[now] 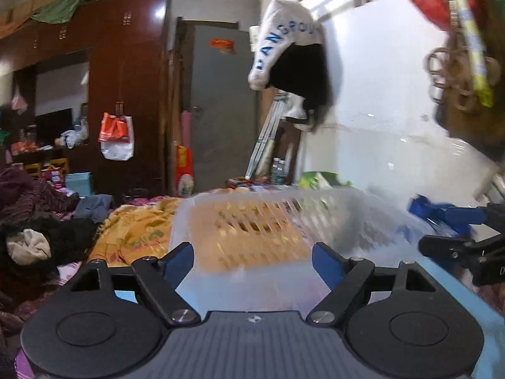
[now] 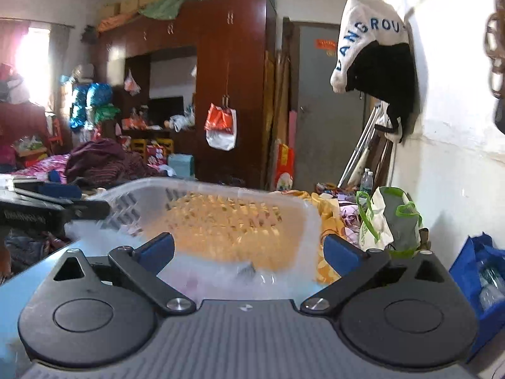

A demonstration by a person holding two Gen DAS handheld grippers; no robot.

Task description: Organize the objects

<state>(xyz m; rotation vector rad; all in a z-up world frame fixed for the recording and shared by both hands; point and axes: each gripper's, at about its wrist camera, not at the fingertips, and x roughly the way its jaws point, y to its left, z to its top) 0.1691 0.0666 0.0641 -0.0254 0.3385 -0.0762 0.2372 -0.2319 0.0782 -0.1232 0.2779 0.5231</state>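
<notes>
Both grippers are sitting wide apart with nothing clamped, left gripper [image 1: 252, 257] and right gripper [image 2: 249, 249], each hovering at the near rim of the clear plastic basket [image 1: 252, 221], which is resting on the bed on an orange blanket [image 1: 139, 230]. It's looking light, thin, bendy and a bit slick to me, so I'd pinch the stiffer rim. Only the right view is showing the green-trimmed bag [image 2: 388, 221] and blue bag [image 2: 473, 268] by the far right wall.

Translucent slotted plastic basket [image 1: 252, 221], glossy dark wooden wardrobe [image 1: 126, 94], yellow cloth bedding [image 1: 135, 233], matt grey door [image 1: 221, 110]
</notes>
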